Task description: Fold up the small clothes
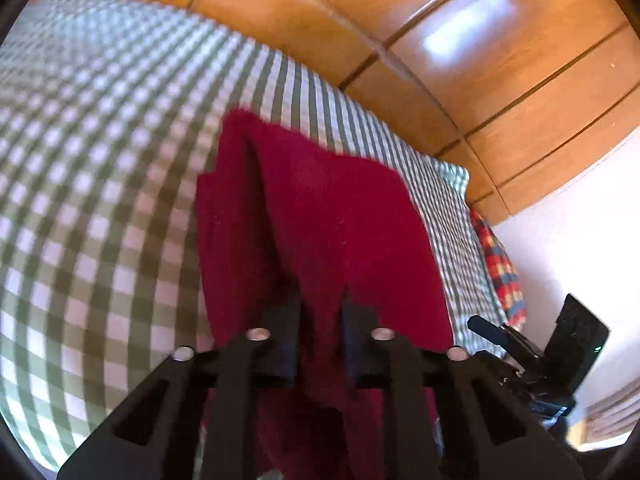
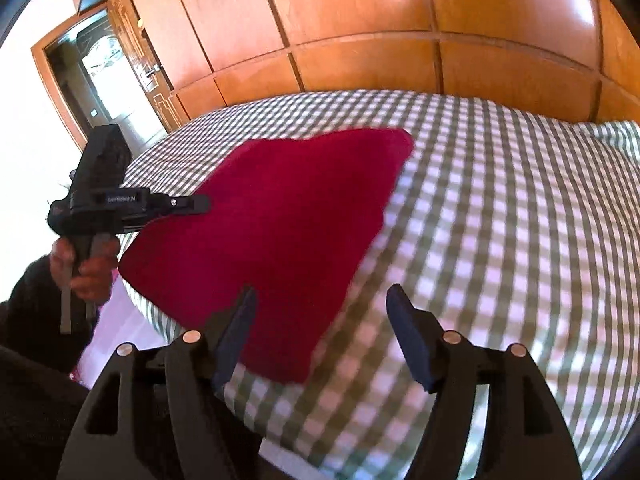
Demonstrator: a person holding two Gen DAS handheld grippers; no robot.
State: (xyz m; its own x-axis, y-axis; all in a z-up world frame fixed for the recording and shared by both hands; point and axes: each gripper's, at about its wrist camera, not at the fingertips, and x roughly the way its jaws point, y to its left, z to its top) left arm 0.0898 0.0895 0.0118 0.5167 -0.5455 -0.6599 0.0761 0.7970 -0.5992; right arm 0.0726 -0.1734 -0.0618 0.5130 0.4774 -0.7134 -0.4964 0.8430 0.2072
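We have the dark red cloth [image 1: 316,216] pinched in our left gripper [image 1: 320,320]: its jaws are nearly closed with a bunch of the fabric clamped between them, and the cloth runs away from the fingers toward 12 o'clock, one long crease rising through it. From the right wrist view the same red cloth [image 2: 272,216] lies spread on the green-and-white checked bedspread [image 2: 500,220], reaching from about 10 o'clock down to its near corner at 6 o'clock, close to the bed's edge. Our right gripper [image 2: 322,318] is wide open and holds nothing; its left finger sits over the cloth's near edge, the right one over bare checks. The left gripper [image 2: 200,203] shows there at 9 o'clock, at the cloth's far side. Wooden wardrobe panels [image 2: 360,20] stand behind the bed.

We judge this the start of a fold: one edge taken, the other not yet. The next move calls for closing our right gripper on the near corner at 6 o'clock, then carrying both edges across together, keeping the cloth taut so that crease does not set.
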